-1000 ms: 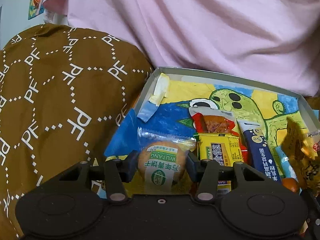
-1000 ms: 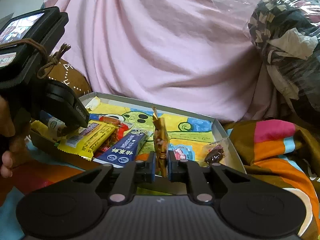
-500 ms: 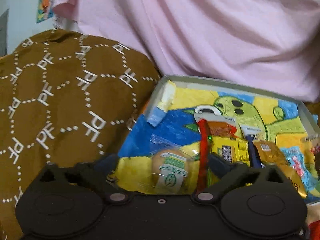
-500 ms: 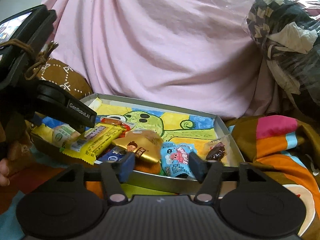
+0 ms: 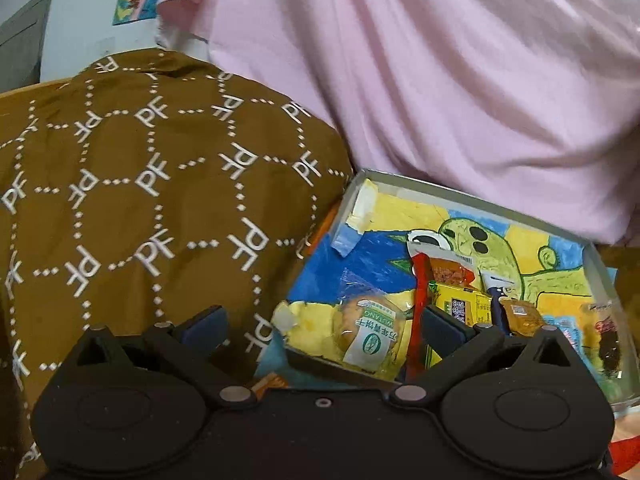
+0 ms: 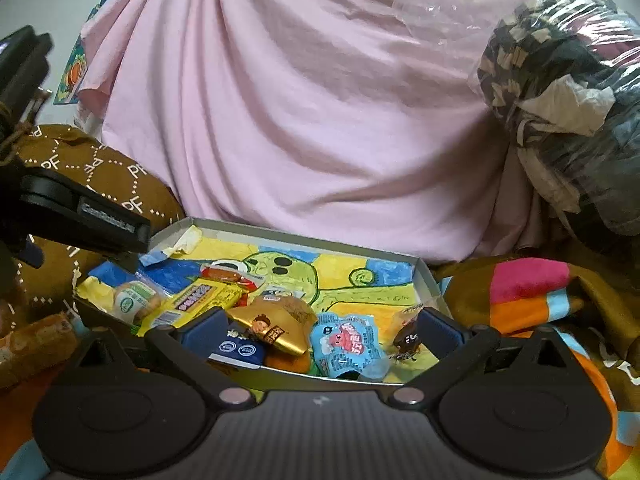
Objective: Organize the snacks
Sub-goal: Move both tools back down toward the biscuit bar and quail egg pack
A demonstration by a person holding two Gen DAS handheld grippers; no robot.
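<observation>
Lying in a shallow grey tray (image 6: pixel 425 276) with a bright cartoon drawing on its floor are all the snacks. The left gripper (image 5: pixel 320 326) has its two fingers wide apart, with nothing pinched between them; its jaws have just been opening. A round biscuit in a clear wrapper with a green and white label (image 5: pixel 370 334) lies in the tray's near left corner, between those fingers but not touched by them. Just to the right of the biscuit is a red packet (image 5: pixel 420 280), then a yellow packet (image 5: pixel 460 300) and a dark blue stick pack (image 5: pixel 496 300), all close to the near edge. The right gripper (image 6: pixel 320 330) has also just been opening its jaws and now holds its fingers far apart — nothing is gripped. In front of it a gold packet (image 6: pixel 276 324) rests on the other snacks near the middle of the near edge, partly on top of the blue stick pack. Beside it to the right is a light blue packet with a pink cartoon (image 6: pixel 346 344), and then a small dark sweet in a clear wrapper (image 6: pixel 406 338) near the near right corner. A brown cushion with white letters (image 5: pixel 140 200) sits beside the tray's left edge, and a big pink cloth (image 6: pixel 300 100) hangs behind the far edge.
</observation>
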